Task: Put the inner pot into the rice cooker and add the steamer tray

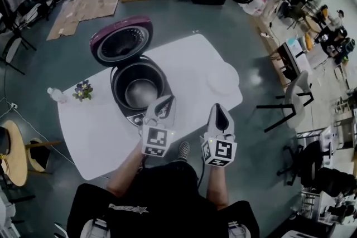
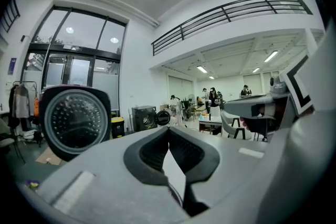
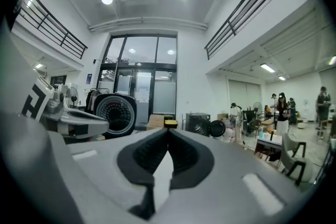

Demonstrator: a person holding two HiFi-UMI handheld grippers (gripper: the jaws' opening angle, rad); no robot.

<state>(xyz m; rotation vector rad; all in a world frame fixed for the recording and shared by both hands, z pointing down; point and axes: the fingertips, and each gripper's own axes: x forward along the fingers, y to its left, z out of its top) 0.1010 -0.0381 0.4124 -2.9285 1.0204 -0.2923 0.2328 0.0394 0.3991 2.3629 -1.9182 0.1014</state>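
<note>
Worktop (image 1: 189, 58): smooth matt white. Rice cooker (image 1: 117, 79): black plastic body, dull grey metal inside. Lid (image 1: 121, 40): glossy maroon shell. Steamer tray (image 1: 223, 78): white plastic. Tongs on left gripper (image 1: 165, 100) and right gripper (image 1: 218, 107): matt pale-grey plastic, ribbed black pads (image 2: 149, 152). Floor (image 1: 234, 19): sheeny grey.

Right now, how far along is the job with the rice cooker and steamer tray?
Done, it seems: a shiny inner pot sits inside the open rice cooker. In hand: nothing; the left gripper and right gripper are shut and empty. Left: the white steamer tray lies on the table, not yet added.
</note>
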